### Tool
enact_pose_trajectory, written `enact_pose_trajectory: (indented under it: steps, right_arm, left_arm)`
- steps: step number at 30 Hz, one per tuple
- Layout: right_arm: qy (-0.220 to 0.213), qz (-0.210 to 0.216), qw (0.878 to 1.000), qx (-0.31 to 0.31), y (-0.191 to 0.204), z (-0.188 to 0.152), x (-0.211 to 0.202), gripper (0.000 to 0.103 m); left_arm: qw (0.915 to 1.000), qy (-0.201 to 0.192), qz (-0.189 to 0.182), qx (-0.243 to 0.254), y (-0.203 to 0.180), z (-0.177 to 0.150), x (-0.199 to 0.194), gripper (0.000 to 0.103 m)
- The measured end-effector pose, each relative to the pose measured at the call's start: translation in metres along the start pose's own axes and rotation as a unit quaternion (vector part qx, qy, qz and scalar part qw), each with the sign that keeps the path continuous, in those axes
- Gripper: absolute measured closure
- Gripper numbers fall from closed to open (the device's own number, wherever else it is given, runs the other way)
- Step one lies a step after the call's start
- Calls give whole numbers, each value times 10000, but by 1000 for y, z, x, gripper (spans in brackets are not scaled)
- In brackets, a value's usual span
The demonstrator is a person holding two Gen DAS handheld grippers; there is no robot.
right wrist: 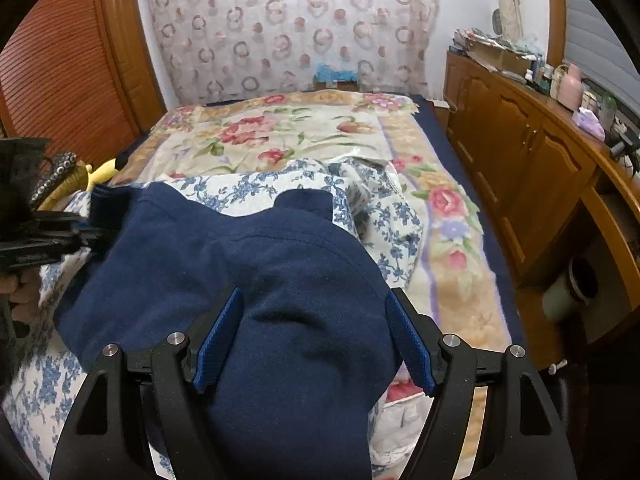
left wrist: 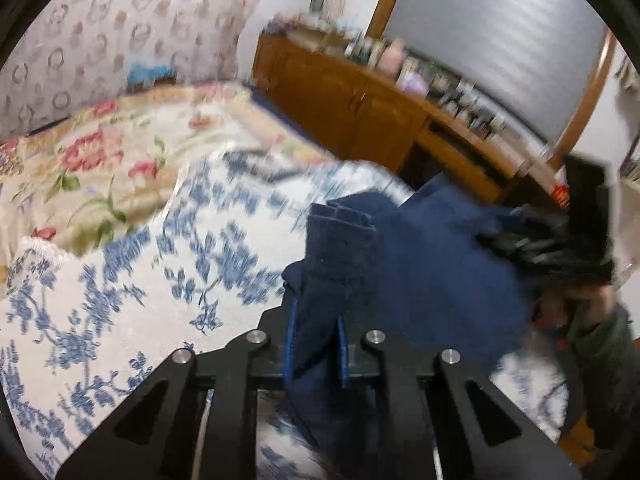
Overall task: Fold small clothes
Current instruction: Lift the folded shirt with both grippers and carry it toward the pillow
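Navy garment [right wrist: 256, 280] over white sheet with blue floral print [right wrist: 392, 220]. Beyond sheet: cream blanket, pink-red roses [right wrist: 256, 132]. Blue gripper pads [right wrist: 218, 344].

Bed [right wrist: 448, 216] under a flowered blanket [right wrist: 280, 132], red and pink blooms on cream, dark blue sheet edge [right wrist: 486, 232] showing along its right side. White cloth [right wrist: 280, 188] with blue flower print spread over the near half, rumpled toward the right. Navy garment [right wrist: 288, 288] partly resting on the blue-print cloth. Yellow toy [right wrist: 102, 170] at the left edge.
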State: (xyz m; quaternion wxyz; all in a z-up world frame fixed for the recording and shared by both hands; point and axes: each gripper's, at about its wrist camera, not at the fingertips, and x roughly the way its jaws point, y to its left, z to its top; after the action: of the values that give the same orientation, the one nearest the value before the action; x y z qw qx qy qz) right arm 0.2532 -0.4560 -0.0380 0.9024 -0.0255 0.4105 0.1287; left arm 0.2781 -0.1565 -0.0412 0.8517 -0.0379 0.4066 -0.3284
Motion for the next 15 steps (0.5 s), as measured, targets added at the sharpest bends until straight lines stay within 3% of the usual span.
enact_pose_trajectory:
  steps: [4, 7, 15]
  right_arm:
    - [-101, 63, 9999, -35, 7, 4, -10, 28]
    - [-169, 184, 9996, -95, 19, 12, -13, 28]
    - [-149, 723, 9967, -338, 68, 37, 12, 23]
  left_arm:
    - [9992, -395, -54, 83, -4, 8, -44, 90]
    - [9982, -570, 145, 81, 8, 12, -72, 90]
    - [9948, -407, 861, -373, 77, -11, -95, 90]
